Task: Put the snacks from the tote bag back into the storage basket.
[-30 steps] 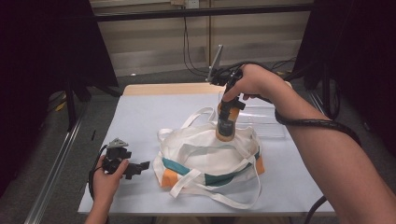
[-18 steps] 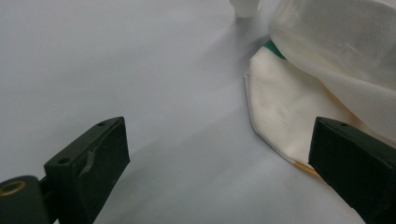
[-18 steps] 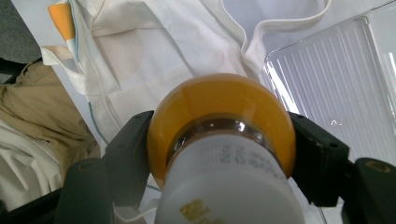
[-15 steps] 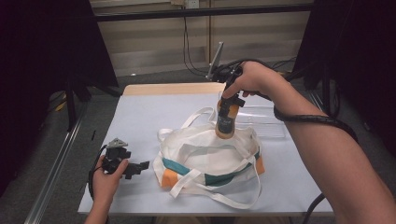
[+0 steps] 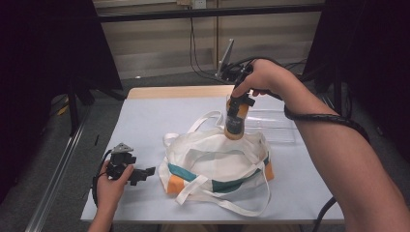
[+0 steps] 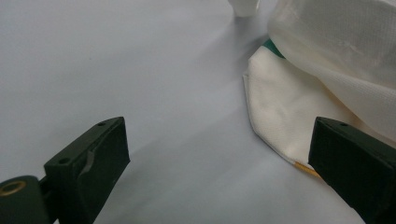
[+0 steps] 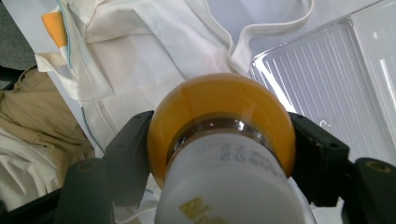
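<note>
Right gripper [image 5: 235, 126] clamps orange bottle [image 7: 219, 140] above cloth bag [image 5: 217, 162]; label legible close-up only, cropped. Left gripper [image 6: 219, 172] gapes, empty.

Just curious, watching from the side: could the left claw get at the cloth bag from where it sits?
Probably yes. The left claw rests open on the table, pointing at the bag, whose near edge lies just ahead of its jaws with only bare tabletop between.

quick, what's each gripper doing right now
Left gripper: open, holding nothing, low over the table beside the cloth bag.
Right gripper: closed on the orange bottle, held above the bag.
</note>
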`<state>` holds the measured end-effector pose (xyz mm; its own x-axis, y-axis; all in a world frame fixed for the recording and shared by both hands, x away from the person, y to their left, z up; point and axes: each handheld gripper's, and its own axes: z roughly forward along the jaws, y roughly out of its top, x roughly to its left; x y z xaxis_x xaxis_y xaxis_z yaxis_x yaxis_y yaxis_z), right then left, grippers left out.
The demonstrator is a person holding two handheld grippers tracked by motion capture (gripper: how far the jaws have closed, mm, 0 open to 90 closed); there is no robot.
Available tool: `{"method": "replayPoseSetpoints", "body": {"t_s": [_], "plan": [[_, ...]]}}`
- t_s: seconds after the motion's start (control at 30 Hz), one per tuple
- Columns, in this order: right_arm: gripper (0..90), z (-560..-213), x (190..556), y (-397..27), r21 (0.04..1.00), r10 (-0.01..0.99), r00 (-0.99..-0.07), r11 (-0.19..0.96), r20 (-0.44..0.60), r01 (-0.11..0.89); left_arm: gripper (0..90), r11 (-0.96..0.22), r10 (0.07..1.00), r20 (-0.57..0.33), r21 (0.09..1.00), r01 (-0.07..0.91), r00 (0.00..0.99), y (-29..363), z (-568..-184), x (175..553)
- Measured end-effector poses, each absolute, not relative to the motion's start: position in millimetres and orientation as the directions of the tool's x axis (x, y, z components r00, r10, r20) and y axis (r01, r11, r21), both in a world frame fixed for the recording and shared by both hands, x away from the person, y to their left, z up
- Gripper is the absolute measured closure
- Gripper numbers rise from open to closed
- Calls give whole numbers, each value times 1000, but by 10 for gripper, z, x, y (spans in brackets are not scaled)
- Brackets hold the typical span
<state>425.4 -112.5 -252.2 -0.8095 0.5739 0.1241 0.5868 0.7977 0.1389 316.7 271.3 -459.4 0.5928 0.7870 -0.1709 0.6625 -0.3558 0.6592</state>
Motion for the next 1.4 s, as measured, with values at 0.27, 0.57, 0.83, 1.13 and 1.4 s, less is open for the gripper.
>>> {"method": "replayPoseSetpoints", "body": {"t_s": [0.27,0.57,0.83,1.13,1.4], "plan": [[304,-2505,4300,-1172,139,593,-797,785,116,604,49,-352,791,-170,659,665,588,2718,-4591,3164],[304,-2524,4354,-1225,135,601,-791,780,114,611,49,-352,790,-171,660,664,589,2721,-4595,3163],[304,-2549,4419,-1256,127,611,-783,773,113,622,49,-355,788,-173,656,666,591,2727,-4600,3171],[304,-2554,4480,-1265,134,622,-775,763,113,632,49,-351,787,-178,658,666,591,2716,-4603,3168],[305,-2563,4530,-1249,124,610,-785,775,108,619,50,-350,788,-178,657,667,589,2713,-4603,3159]]}}
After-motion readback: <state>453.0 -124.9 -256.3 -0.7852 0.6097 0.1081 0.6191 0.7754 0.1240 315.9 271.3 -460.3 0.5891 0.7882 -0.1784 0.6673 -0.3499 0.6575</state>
